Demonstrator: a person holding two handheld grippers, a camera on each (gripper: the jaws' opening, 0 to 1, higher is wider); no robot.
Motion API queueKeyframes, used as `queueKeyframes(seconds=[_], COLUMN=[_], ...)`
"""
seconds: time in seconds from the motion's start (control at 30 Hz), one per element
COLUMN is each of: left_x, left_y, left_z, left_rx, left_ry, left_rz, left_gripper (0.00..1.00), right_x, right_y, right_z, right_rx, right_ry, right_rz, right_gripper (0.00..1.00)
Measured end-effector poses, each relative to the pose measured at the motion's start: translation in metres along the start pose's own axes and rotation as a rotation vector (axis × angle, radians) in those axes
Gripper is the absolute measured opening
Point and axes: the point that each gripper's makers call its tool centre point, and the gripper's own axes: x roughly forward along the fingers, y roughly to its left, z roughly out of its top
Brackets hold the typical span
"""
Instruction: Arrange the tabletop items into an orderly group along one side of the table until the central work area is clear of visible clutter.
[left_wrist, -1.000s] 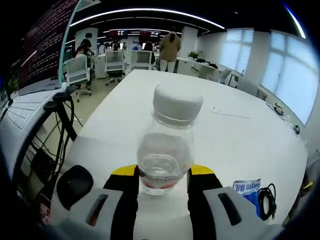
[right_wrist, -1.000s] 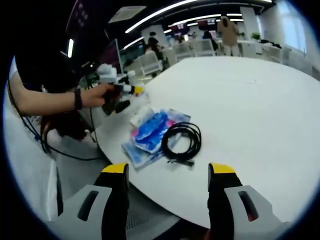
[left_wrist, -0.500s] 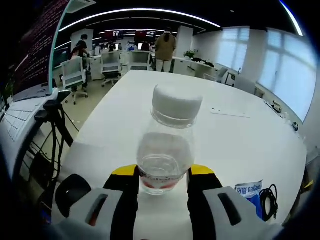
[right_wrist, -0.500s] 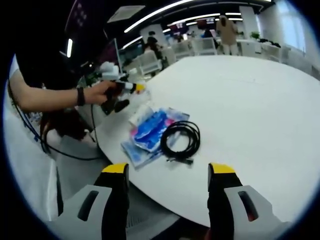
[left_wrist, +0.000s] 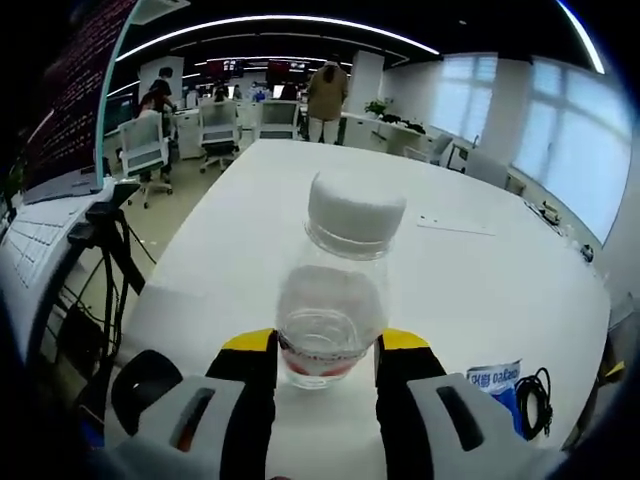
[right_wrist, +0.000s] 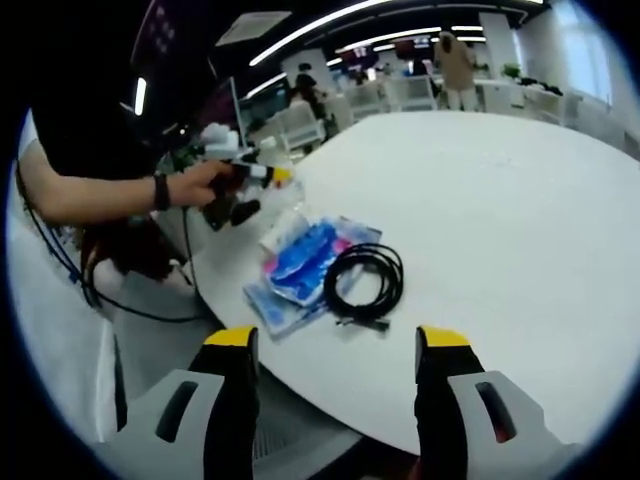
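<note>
clear plastic bottle (left_wrist: 335, 290) is held low on its body by the left gripper (left_wrist: 325, 375), near the table's (left_wrist: 480, 290) near corner.
a slip or a topple is judged the main risk: the bottle is clamped only at its base, with the white cap (left_wrist: 355, 205) well above the jaws, so a quick swing or a tilted set-down could tip it, and the table edge is close on the left, where it could be dropped to the floor. the right gripper (right_wrist: 335, 375) is seen with its jaws apart and nothing between them, hanging off the table edge just short of the black coiled cable (right_wrist: 362, 283) and the blue packets (right_wrist: 300, 265), which lie touching near that edge. wide bare tabletop is left beyond them for moving.
</note>
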Motion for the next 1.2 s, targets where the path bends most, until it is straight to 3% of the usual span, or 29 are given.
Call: queueKeyframes(seconds=[0.57,1.2], left_x=[-0.04,-0.073], left_y=[0.002,-0.021], left_z=[0.006,-0.041], left_rx=[-0.031,-0.059], left_ry=[-0.06,-0.011], left_rz=[-0.019,-0.08], left_gripper=[0.39,0.38], right_x=[0.01,0.011], right_y=[0.01,0.017], right_z=[0.001,-0.001], right_rx=[-0.007,-0.011], right_ry=[-0.004,-0.022], right_rz=[0.029,0.042], right_gripper=[0.62,0.62])
